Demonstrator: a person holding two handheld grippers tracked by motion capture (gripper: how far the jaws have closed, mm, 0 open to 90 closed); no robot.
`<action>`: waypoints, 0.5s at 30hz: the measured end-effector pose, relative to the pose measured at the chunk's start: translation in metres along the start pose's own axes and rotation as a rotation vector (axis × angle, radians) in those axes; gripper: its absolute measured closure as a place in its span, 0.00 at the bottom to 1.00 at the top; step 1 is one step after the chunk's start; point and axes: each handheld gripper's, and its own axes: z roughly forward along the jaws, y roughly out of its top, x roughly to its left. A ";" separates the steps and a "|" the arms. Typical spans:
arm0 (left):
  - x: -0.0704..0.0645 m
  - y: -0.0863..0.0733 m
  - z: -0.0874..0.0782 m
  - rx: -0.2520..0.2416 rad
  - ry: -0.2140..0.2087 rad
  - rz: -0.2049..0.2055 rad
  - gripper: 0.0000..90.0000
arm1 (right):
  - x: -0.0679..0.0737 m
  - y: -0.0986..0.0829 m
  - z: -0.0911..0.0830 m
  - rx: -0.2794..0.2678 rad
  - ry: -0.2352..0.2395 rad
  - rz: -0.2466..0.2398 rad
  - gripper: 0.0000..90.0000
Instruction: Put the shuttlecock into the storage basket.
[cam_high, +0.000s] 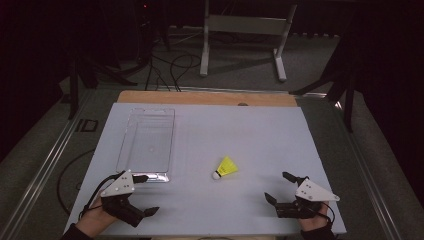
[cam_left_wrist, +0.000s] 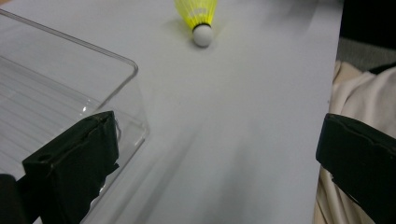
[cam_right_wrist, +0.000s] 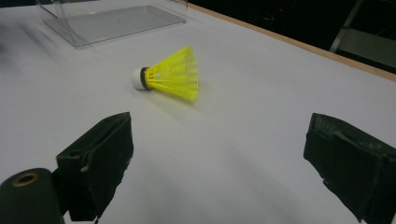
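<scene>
A yellow shuttlecock (cam_high: 226, 167) with a white cork lies on its side on the white board, cork toward the front left. An empty clear plastic tray (cam_high: 147, 135) sits on the board's left half. My left gripper (cam_high: 147, 195) rests open at the front left, just past the tray's near corner. My right gripper (cam_high: 277, 186) is open at the front right, to the right of the shuttlecock. In the left gripper view the shuttlecock (cam_left_wrist: 198, 16) lies far ahead, the tray's rim (cam_left_wrist: 130, 65) by the left jaw. In the right gripper view the shuttlecock (cam_right_wrist: 170, 74) lies ahead between the spread jaws.
The white board (cam_high: 250, 135) covers a wooden table whose edge (cam_high: 210, 97) shows at the back. A cream cloth (cam_left_wrist: 355, 98) hangs past the board's front edge. A metal stand (cam_high: 240, 30) and cables are on the floor beyond.
</scene>
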 end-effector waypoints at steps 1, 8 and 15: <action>-0.001 0.002 0.001 0.022 -0.002 0.004 0.00 | 0.000 0.000 0.000 0.001 -0.001 -0.001 0.09; -0.003 0.010 0.006 0.135 -0.029 0.033 0.00 | 0.000 0.001 0.000 0.004 -0.001 0.001 0.09; -0.005 0.016 0.011 0.232 -0.060 0.049 0.00 | 0.000 0.000 0.000 0.007 0.006 0.008 0.09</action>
